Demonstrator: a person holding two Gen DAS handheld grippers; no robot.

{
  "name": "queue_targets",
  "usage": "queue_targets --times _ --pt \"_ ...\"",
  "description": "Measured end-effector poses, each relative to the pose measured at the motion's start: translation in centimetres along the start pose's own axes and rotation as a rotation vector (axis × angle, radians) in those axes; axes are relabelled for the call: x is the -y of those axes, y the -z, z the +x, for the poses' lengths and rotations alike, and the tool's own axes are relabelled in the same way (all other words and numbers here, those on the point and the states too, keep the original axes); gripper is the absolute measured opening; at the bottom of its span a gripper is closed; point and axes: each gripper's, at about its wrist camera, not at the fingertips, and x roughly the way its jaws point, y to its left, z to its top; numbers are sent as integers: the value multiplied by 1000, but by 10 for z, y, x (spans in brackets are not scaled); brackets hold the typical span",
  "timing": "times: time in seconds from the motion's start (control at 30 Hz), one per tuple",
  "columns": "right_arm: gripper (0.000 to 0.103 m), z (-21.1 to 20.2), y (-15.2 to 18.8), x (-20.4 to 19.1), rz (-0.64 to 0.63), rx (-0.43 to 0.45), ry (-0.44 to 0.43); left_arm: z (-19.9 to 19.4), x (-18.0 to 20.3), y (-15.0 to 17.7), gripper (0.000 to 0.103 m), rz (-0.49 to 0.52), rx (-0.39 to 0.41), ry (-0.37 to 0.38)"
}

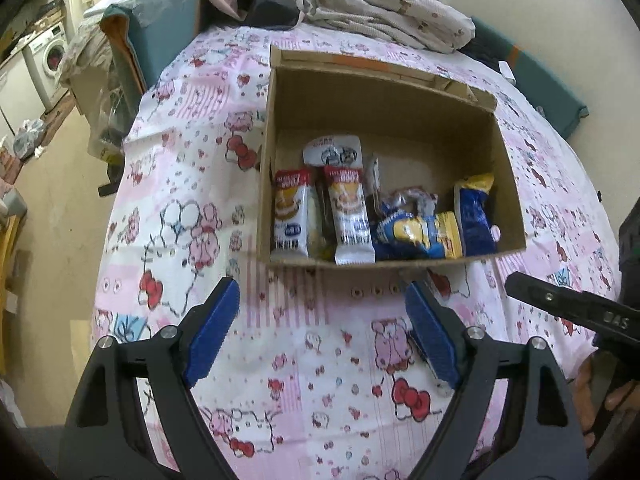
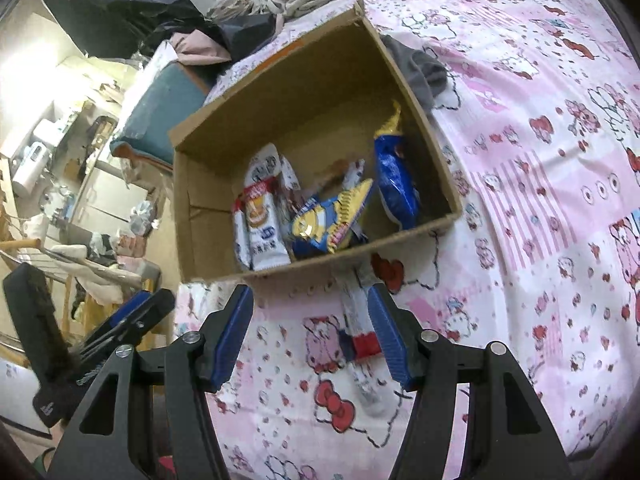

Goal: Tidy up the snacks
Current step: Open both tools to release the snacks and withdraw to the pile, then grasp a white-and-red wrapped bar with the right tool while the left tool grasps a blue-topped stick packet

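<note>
An open cardboard box [image 1: 380, 92] [image 2: 280, 80] stands on the pink patterned bedsheet. Inside lie several snack packs: two white cake bars [image 1: 290, 216] [image 2: 262, 224], a blue and yellow Minions pack [image 1: 420, 232] [image 2: 324, 220] and a blue pack [image 1: 476, 212] [image 2: 394, 176]. One white, red and blue snack pack [image 2: 360, 340] lies on the sheet in front of the box, beside my right gripper's right finger. My left gripper [image 1: 324, 296] is open and empty, just short of the box's near wall. My right gripper [image 2: 312, 304] is open above the sheet.
Crumpled bedding [image 1: 380, 4] is piled behind the box. A grey cloth [image 2: 420, 72] lies at the box's right side. The bed edge drops to the floor on the left, with a washing machine [image 1: 48, 60] beyond. The other gripper shows at each view's edge [image 1: 568, 308] [image 2: 120, 320].
</note>
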Motion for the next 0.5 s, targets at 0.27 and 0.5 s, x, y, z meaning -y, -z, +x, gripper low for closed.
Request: queue_targets --times 0.27,0.5 --pt "62 14 10 28 39 -88 143 1 -14 21 83 -93 -71 20" --pt "62 44 22 31 -19 -207 301 11 -13 26 83 -97 -108 10"
